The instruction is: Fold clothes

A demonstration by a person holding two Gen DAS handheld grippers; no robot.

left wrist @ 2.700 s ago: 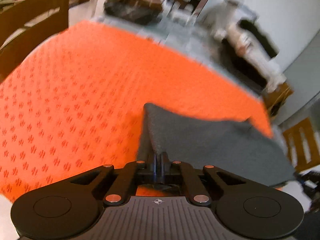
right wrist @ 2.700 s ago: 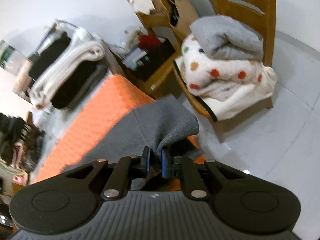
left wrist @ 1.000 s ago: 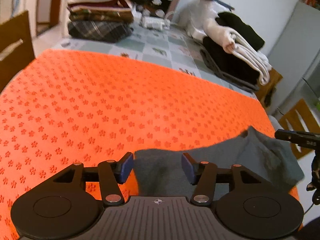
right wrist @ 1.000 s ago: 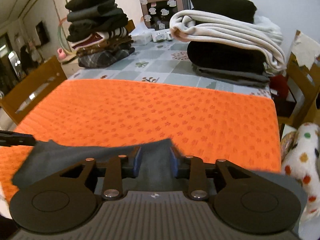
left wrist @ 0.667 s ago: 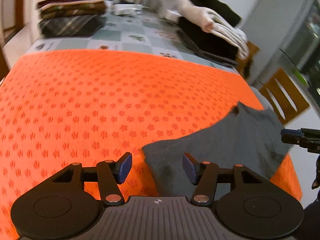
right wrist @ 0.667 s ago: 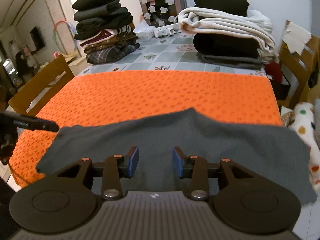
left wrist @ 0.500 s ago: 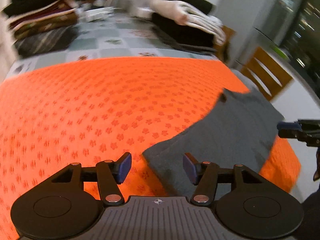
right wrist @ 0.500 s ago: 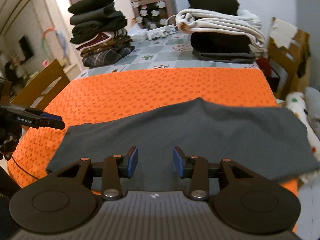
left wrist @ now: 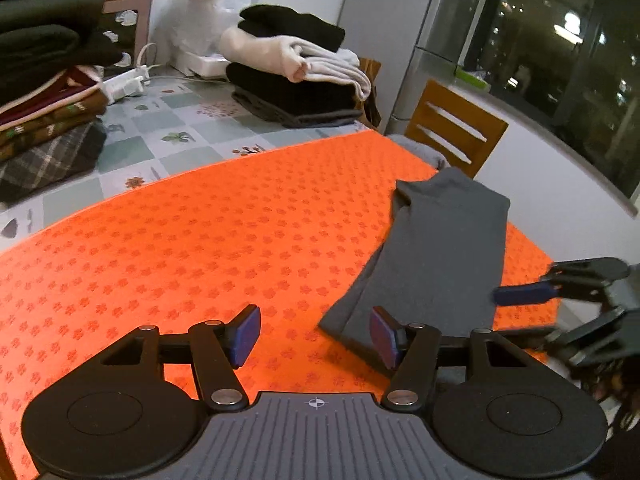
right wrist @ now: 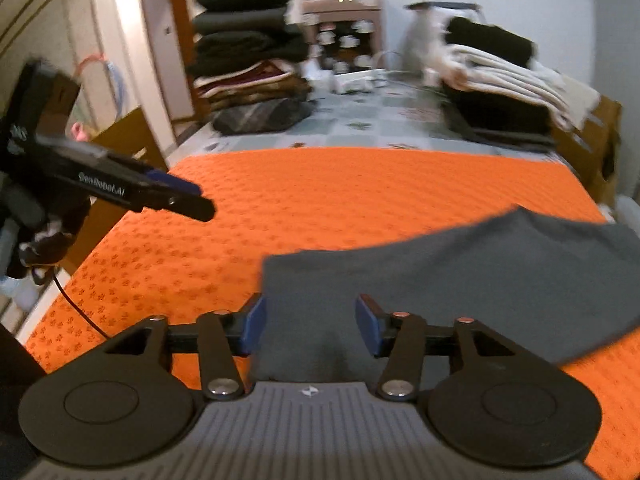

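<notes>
A grey garment (left wrist: 440,248) lies flat in a long strip on the orange mat (left wrist: 200,240), near the mat's right edge. My left gripper (left wrist: 314,334) hovers over the mat by the garment's near corner. Its jaws are opening, nothing is pressed between them, and the corner sits just inside the right fingertip (left wrist: 382,336). My right gripper (right wrist: 311,322) hangs over the garment's (right wrist: 460,272) left end. Its jaws are opening with cloth below them, not gripped. Each view shows the other gripper, the right gripper (left wrist: 524,294) and the left gripper (right wrist: 176,196).
At the back of the table stand a dark stack of folded clothes (left wrist: 48,80) and a white and black stack (left wrist: 296,68). A power strip (left wrist: 124,84) lies between them. A wooden chair (left wrist: 452,136) stands past the mat's right end, another chair (right wrist: 128,140) on the left.
Both grippers' jaws have widened. The right gripper has slid along the garment to its left end. The left gripper has rolled and moved off the garment's corner, which now lies on the mat.
</notes>
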